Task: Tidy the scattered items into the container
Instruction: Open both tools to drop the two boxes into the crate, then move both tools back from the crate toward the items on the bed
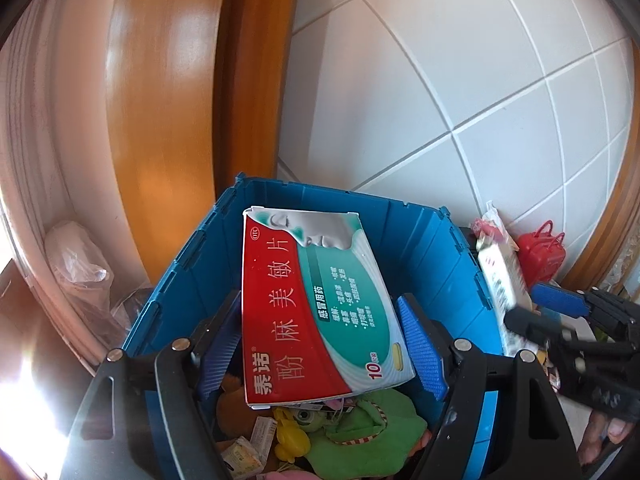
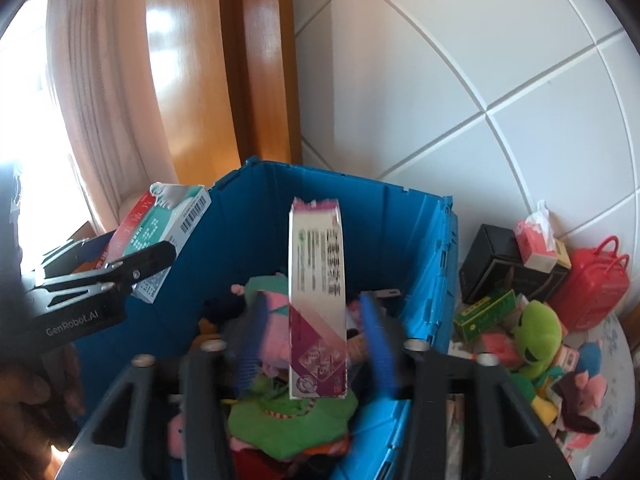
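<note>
On the left, left gripper (image 1: 320, 344) closed on the red and green pill box (image 1: 316, 304), one blue pad on each long side, up over the open blue crate (image 1: 420, 232). Light box, thin card, top end already dented, so easy to crush: best held softly on the long sides, near the middle. Down in the crate, a green soft toy (image 1: 372, 432) and small packs, squashy and safe to drop things on. Next along, right gripper (image 2: 316, 340) spread open, with the purple and white box (image 2: 318, 300) standing between the pads, a gap on both sides, also over the crate. Light and stiff too, likely to tip. Farther right, on the floor beside the crate, more things waiting: a black box (image 2: 492, 264), a green frog toy (image 2: 536, 328), a red case (image 2: 592, 292). Pile seen well only from the right wrist view; big print on the pill box read only from the left wrist view.
</note>
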